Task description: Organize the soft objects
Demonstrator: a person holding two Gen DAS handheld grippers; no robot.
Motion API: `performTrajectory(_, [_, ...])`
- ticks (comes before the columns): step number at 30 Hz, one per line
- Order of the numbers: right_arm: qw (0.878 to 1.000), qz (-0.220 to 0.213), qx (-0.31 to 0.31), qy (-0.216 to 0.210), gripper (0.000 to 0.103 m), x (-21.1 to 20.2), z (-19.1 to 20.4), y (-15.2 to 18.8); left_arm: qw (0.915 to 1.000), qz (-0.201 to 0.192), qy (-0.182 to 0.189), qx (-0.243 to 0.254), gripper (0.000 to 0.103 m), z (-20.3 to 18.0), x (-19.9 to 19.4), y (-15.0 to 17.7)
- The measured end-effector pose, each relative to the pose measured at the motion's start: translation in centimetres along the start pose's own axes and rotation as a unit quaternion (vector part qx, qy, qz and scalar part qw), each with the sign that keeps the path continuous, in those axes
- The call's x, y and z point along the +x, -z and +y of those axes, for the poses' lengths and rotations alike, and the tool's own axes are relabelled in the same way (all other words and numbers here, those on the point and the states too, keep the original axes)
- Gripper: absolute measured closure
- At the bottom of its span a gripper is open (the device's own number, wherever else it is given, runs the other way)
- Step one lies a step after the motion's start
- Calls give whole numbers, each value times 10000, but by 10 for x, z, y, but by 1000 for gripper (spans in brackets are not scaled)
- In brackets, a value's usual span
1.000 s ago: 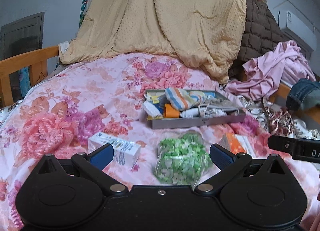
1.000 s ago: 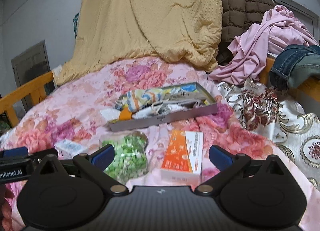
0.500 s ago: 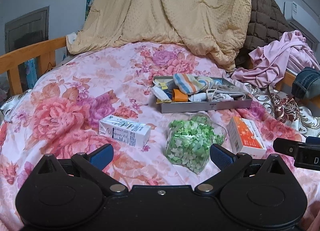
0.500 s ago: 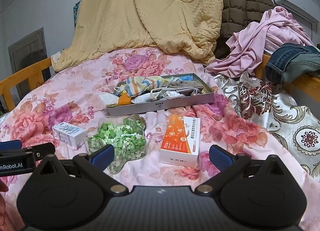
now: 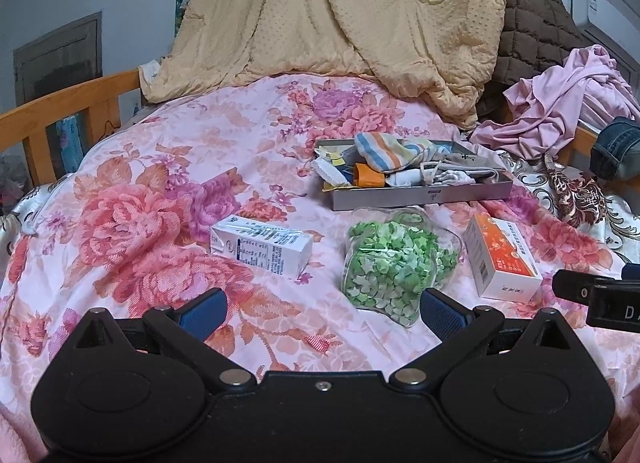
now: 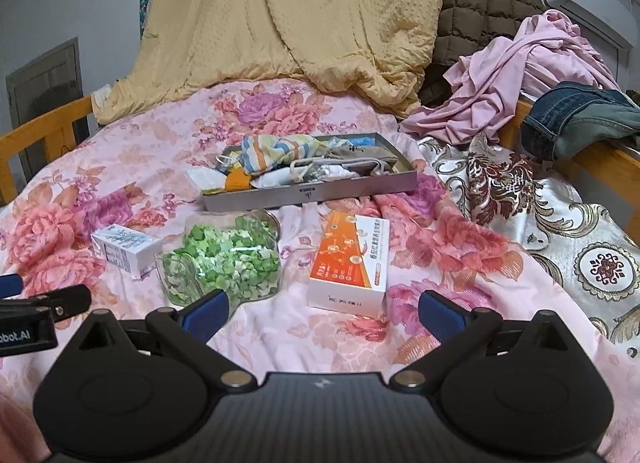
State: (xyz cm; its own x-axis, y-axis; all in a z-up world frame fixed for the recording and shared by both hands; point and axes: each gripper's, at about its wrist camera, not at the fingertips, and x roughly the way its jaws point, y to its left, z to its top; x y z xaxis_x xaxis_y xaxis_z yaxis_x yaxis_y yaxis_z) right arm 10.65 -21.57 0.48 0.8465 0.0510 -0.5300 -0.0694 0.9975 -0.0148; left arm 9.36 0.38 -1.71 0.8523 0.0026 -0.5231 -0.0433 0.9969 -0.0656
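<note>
Both spread wide, gripping nothing: left claw (image 5: 320,307) faces the green bag (image 5: 394,263), just ahead-right; right claw (image 6: 322,309) fronts the orange box (image 6: 350,263), long axis pointing away.

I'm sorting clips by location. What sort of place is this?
Most likely a bedroom: a floral bedspread on a wooden bed frame, a heaped yellow quilt, and loose clothes piled alongside.

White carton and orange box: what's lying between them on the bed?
A clear bag of green bits lies between carton and box, shown in both views.
</note>
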Motion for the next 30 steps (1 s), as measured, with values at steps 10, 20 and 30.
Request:
performTrajectory(10, [9998, 164, 5, 144, 0, 4, -2, 1, 9999, 43, -76, -70, 1, 3, 0, 1])
performTrajectory(20, [9996, 213, -27, 157, 0, 5, -2, 2, 9999, 54, -74, -60, 1, 3, 1, 2])
performTrajectory(30, [9996, 226, -34, 159, 0, 6, -2, 2, 9999, 57, -76, -61, 1, 2, 0, 3])
